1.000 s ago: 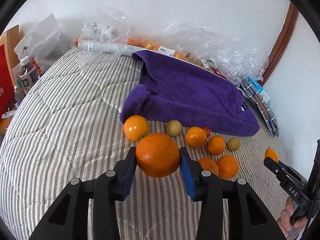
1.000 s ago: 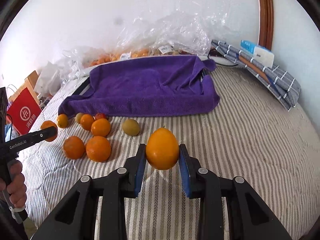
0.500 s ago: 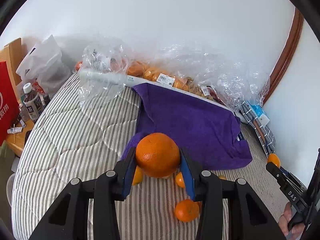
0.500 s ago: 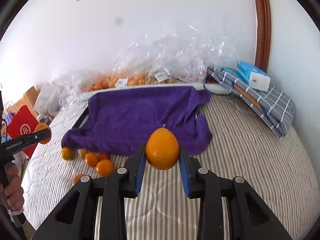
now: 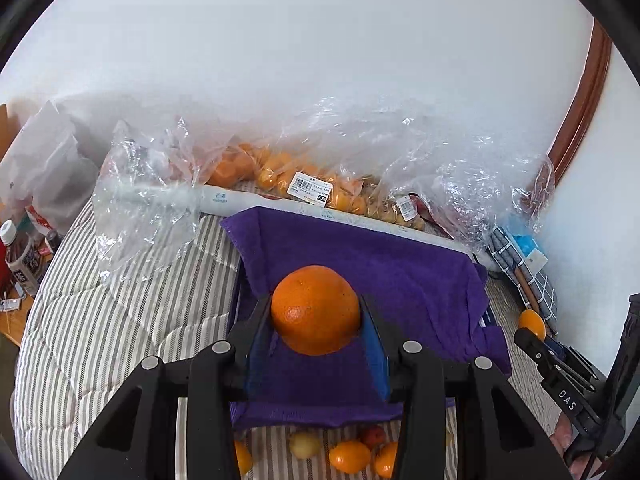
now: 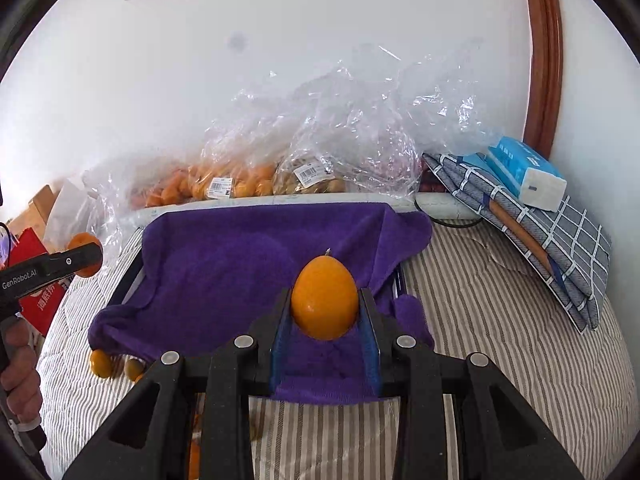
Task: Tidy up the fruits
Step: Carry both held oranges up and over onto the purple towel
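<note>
My left gripper [image 5: 316,320] is shut on a large round orange [image 5: 316,310] and holds it above the near part of the purple towel [image 5: 384,272]. My right gripper [image 6: 325,312] is shut on a smooth egg-shaped orange-yellow fruit [image 6: 325,298] above the same towel [image 6: 240,264], which lies over a dark tray. Several loose small fruits [image 5: 348,456] lie on the striped bed in front of the towel; some show in the right wrist view [image 6: 100,362]. Each gripper shows at the edge of the other's view.
Clear plastic bags of fruit [image 5: 304,184] line the wall behind the towel. A folded checked cloth [image 6: 540,232] with a blue tissue pack [image 6: 524,172] lies at the right. Bottles [image 5: 20,260] and a white bag stand off the bed's left edge.
Both grippers have risen and moved forward with their fruits, from over the loose fruits on the bed to over the purple towel. Both stay shut.
</note>
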